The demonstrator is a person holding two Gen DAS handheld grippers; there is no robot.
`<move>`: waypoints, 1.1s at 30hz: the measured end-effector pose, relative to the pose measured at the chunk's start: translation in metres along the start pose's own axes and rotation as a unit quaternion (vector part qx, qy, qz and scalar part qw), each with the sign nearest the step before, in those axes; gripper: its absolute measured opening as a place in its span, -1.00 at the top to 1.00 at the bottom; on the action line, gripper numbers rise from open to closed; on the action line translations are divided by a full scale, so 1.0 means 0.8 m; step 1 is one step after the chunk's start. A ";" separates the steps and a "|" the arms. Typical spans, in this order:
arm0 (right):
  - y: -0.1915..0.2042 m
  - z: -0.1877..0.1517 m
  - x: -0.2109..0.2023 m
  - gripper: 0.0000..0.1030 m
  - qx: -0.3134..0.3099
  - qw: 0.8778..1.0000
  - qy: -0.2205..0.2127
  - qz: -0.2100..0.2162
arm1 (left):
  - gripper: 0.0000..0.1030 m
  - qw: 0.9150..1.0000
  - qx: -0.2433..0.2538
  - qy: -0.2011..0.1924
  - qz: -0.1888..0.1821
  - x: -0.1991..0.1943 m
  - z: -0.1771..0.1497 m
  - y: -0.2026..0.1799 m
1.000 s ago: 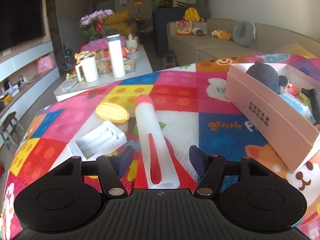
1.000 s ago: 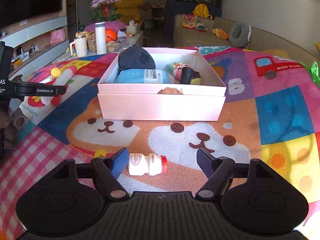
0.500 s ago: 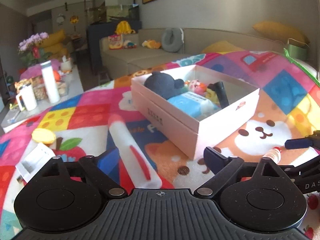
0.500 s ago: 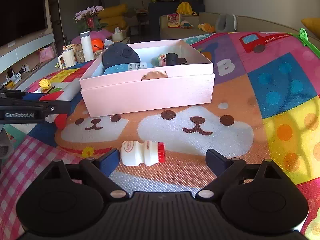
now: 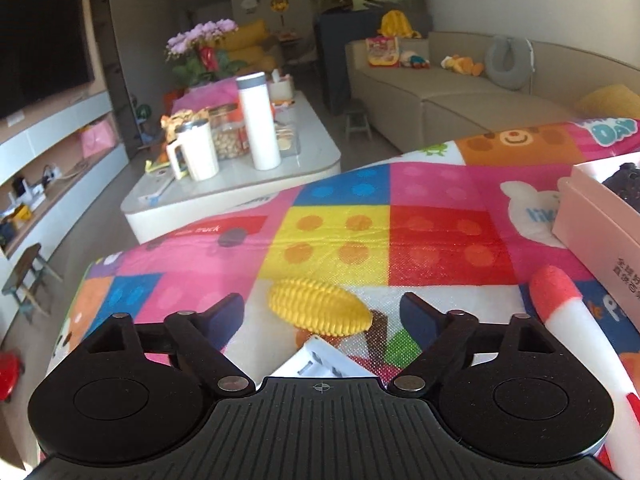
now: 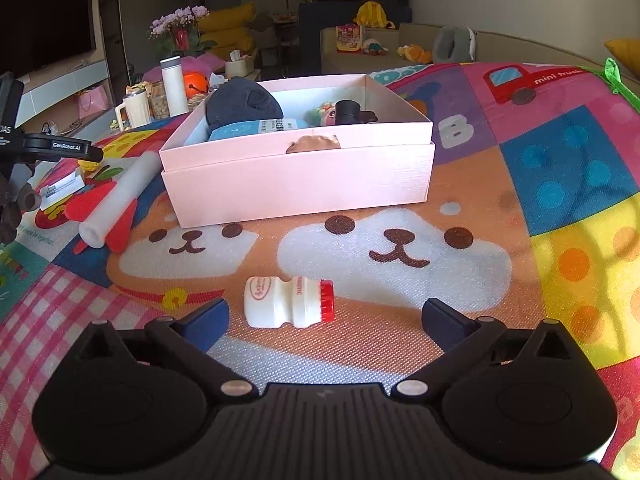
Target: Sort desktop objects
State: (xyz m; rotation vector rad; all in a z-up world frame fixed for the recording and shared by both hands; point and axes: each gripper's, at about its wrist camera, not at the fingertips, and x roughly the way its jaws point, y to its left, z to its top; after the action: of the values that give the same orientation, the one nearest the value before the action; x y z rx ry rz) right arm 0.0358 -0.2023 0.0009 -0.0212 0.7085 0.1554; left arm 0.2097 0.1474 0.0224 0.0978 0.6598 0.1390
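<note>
A yellow toy corn cob [image 5: 318,312] lies on the colourful mat between the fingers of my left gripper [image 5: 322,312]. Its jaws are closing and its pads stand clear of the corn. A white battery holder [image 5: 320,360] sits just below it, and a white-and-red foam rocket [image 5: 568,320] lies to the right beside the pink box [image 5: 600,232]. A small white bottle with a red cap [image 6: 286,302] lies on its side between the opening jaws of my right gripper [image 6: 326,316], untouched. The left gripper [image 6: 52,146] shows at the far left of the right wrist view.
The pink box [image 6: 296,184] holds a dark plush [image 6: 244,102], a blue pack and small toys. The foam rocket [image 6: 116,204] lies along its left side. Beyond the mat's far edge stands a white coffee table [image 5: 240,184] with a thermos, mug and jars, and a sofa.
The left gripper left the foam rocket, swung towards the box, then came back left over the corn with wider jaws. The right gripper's jaws spread wider around the bottle.
</note>
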 end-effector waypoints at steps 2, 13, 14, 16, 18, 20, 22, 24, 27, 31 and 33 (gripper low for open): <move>0.000 0.000 0.000 -1.00 0.000 1.000 0.000 0.000 | -0.36 1.000 0.002 0.012 0.000 0.009 0.000 0.002; -0.003 0.000 0.000 -1.00 0.006 1.000 -0.004 0.008 | -0.19 0.997 0.020 -0.030 -0.071 -0.074 -0.019 -0.040; -0.003 0.000 0.000 -1.00 0.007 1.000 -0.004 0.008 | -0.19 0.995 0.031 -0.039 -0.086 -0.091 -0.022 -0.050; -0.003 0.000 0.000 -1.00 0.006 1.000 -0.003 0.007 | -0.19 0.990 0.057 -0.054 -0.119 -0.125 -0.029 -0.074; -0.002 0.000 0.001 -1.00 0.004 1.000 -0.002 0.005 | -0.19 0.983 0.074 -0.061 -0.159 -0.161 -0.041 -0.097; -0.001 0.000 0.001 -1.00 0.002 1.000 -0.001 0.002 | -0.20 0.973 0.088 -0.064 -0.204 -0.192 -0.057 -0.118; 0.001 0.000 0.002 -1.00 -0.001 1.000 0.002 -0.001 | -0.20 0.964 0.109 -0.055 -0.238 -0.210 -0.075 -0.141; 0.002 0.001 0.002 -1.00 -0.004 1.000 0.004 -0.004 | -0.21 0.956 0.134 -0.038 -0.257 -0.216 -0.096 -0.165; 0.002 0.001 0.002 -1.00 -0.005 1.000 0.006 -0.005 | -0.23 0.957 0.142 -0.011 -0.254 -0.205 -0.120 -0.186; 0.003 0.001 0.002 -1.00 -0.005 1.000 0.009 -0.006 | -0.46 0.962 0.121 0.005 -0.246 -0.199 -0.137 -0.187; 0.002 0.001 0.002 -1.00 -0.007 1.000 0.012 -0.004 | -0.64 0.963 0.120 0.004 -0.240 -0.205 -0.142 -0.182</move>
State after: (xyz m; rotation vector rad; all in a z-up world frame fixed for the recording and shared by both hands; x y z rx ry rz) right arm 0.0373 -0.2003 0.0005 -0.0387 0.7319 0.1524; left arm 0.0262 -0.0173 0.0124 0.1666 0.6885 -0.4095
